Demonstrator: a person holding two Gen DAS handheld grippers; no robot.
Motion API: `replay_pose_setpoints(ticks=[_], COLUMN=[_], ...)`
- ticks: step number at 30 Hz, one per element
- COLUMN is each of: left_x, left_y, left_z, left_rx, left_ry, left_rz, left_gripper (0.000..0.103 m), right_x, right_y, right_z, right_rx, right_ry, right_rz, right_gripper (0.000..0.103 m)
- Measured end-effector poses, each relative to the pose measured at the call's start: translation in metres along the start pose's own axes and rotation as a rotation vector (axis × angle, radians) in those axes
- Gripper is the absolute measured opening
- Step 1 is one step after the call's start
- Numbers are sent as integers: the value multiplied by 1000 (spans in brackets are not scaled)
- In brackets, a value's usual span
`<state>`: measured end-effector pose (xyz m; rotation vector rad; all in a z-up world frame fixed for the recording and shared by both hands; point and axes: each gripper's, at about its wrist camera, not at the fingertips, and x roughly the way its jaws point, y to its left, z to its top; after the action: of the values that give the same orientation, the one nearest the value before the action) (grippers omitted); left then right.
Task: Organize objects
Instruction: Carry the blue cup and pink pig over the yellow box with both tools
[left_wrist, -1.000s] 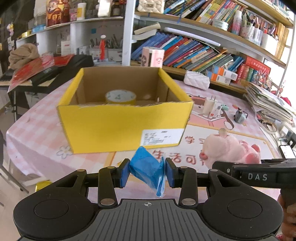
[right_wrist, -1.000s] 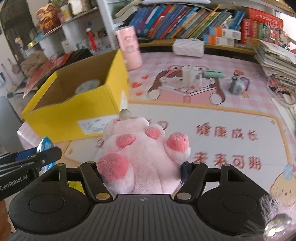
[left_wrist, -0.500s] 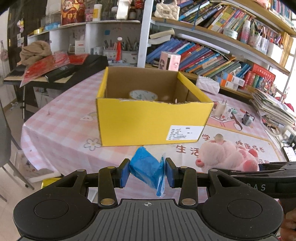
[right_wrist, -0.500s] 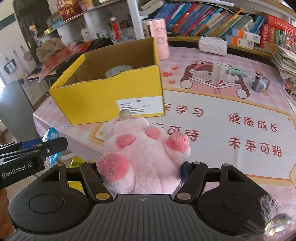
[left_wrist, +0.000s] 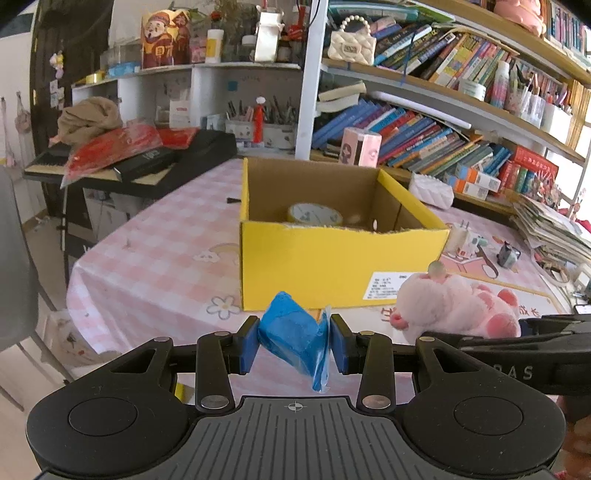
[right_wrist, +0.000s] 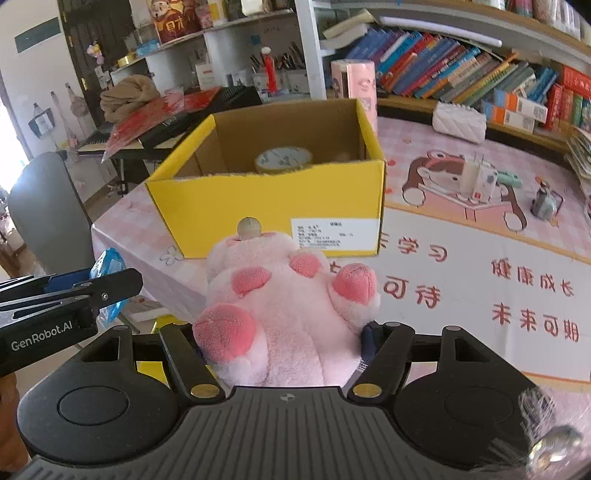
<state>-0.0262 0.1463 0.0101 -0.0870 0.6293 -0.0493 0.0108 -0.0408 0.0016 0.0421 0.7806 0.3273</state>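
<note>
My left tool (left_wrist: 294, 345) is clamped on a blue packet (left_wrist: 293, 341), held in the air in front of the yellow box (left_wrist: 332, 266) on the desk (left_wrist: 155, 254). My right tool (right_wrist: 284, 347) grips a pink plush toy (right_wrist: 284, 314), also short of the box's near wall. Inside the open box I see a roll of tape (right_wrist: 283, 159). The two tools sit side by side, left one just beside the plush.
</note>
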Motion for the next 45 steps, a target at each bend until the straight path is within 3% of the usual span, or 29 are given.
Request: replay_pose_setpoints(ticks=[10, 16, 30, 38, 45], left_x=[1, 15, 80, 119, 147], left_y=[-1, 2, -15, -29, -35], left_z=[21, 39, 86, 96, 97], left_rx=[31, 40, 62, 92, 116], left_ry=[-85, -109, -119, -63, 3], left_rz=[3, 20, 52, 66, 96], left_gripper=[38, 38, 38, 38, 38], right_x=[-17, -10, 43, 78, 114], right_y=[-4, -9, -28, -41, -46], right_z=[28, 56, 123, 153, 168], right_rx=[-4, 0, -56, -100, -154], right_ry=[-195, -264, -296, -288, -215], right_rz=[-32, -52, -28, -2, 32], right_gripper=[68, 68, 68, 68, 68])
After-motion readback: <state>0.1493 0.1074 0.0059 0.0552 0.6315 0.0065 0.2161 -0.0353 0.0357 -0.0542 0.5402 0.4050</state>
